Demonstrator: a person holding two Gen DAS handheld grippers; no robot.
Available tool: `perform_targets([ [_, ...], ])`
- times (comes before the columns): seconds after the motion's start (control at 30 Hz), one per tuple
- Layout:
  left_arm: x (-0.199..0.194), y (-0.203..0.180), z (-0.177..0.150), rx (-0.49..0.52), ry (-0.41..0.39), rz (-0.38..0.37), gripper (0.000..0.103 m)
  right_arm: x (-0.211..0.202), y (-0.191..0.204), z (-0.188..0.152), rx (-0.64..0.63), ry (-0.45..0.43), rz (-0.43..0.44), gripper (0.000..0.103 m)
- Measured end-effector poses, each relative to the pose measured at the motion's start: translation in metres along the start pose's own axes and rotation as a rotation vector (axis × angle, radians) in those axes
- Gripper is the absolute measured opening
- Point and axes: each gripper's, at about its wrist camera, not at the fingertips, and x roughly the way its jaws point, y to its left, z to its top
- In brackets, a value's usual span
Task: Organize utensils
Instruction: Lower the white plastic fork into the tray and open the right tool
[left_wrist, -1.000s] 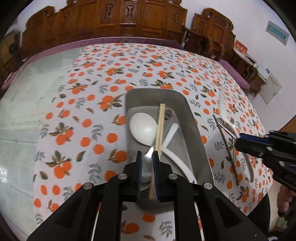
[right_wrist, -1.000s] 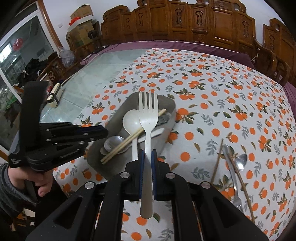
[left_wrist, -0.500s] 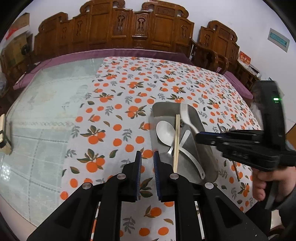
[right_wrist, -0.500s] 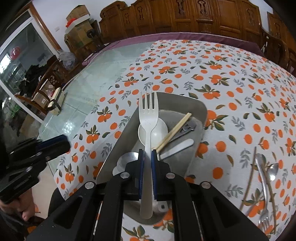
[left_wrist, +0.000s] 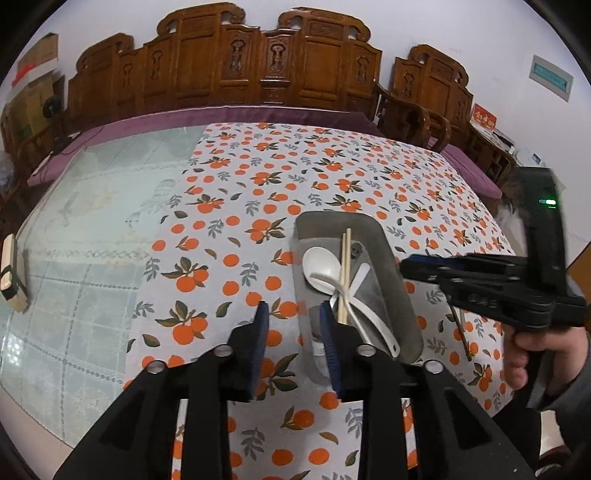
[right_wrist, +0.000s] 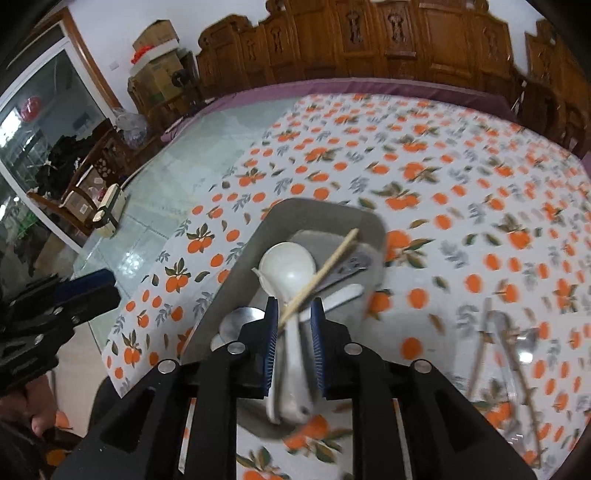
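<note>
Utensils: gathered in the grey metal tray (left_wrist: 395, 280) on the orange-print cloth (left_wrist: 229, 236) covering the tabletop.
Tray contents: a white spoon (left_wrist: 321, 264), a pair of wooden chopsticks (left_wrist: 345, 273), a white plastic handle (left_wrist: 360, 277) and a metal piece, all piled across one another.
Chopsticks' axis: in the left wrist view they run lengthwise down the tray, tips toward the far end; in the right wrist view they slant up to the right.
White spoon: bowl toward the far end of the tray, handle toward the near end.
Right tongs (right_wrist: 293, 332): jaws opening over the tray, a white handle (right_wrist: 291, 373) between them, pads not pressing it.
Left tongs (left_wrist: 293, 328): jaws opening, nothing between them, above the cloth at the tray's near-left edge.
Outside the tray: more utensils lie on the cloth to the right, blurred.
</note>
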Motion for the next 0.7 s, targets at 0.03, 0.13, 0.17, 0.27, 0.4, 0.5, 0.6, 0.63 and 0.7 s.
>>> perform_targets([
  [0.03,0.001,-0.002,0.000,0.003,0.001,-0.002,0.033,-0.009,-0.004,-0.004,-0.005,-0.012,-0.009,0.022],
  [0.13,0.003,-0.013,0.001,0.005,0.002,-0.017,0.051,-0.035,-0.020,-0.018,-0.012,-0.037,-0.040,0.022],
  [0.17,0.004,-0.016,0.002,0.005,0.004,-0.021,0.063,-0.043,-0.027,-0.024,-0.010,-0.042,-0.053,0.023],
  [0.27,0.010,-0.029,0.001,0.018,0.017,-0.050,0.075,-0.063,-0.050,-0.040,0.002,-0.050,-0.092,0.023],
  [0.4,0.020,-0.052,-0.001,0.046,0.039,-0.070,0.080,-0.080,-0.083,-0.061,0.029,-0.042,-0.142,0.023],
  [0.5,0.025,-0.067,-0.004,0.067,0.045,-0.072,0.080,-0.088,-0.111,-0.075,0.055,-0.020,-0.177,0.023],
  [0.6,0.031,-0.083,-0.005,0.087,0.057,-0.076,0.081,-0.092,-0.134,-0.087,0.077,-0.004,-0.216,0.023],
  [0.63,0.032,-0.088,-0.005,0.094,0.060,-0.076,0.081,-0.092,-0.139,-0.089,0.084,-0.002,-0.221,0.023],
  [0.7,0.034,-0.096,-0.006,0.106,0.061,-0.078,0.081,-0.092,-0.148,-0.095,0.099,0.002,-0.226,0.023],
])
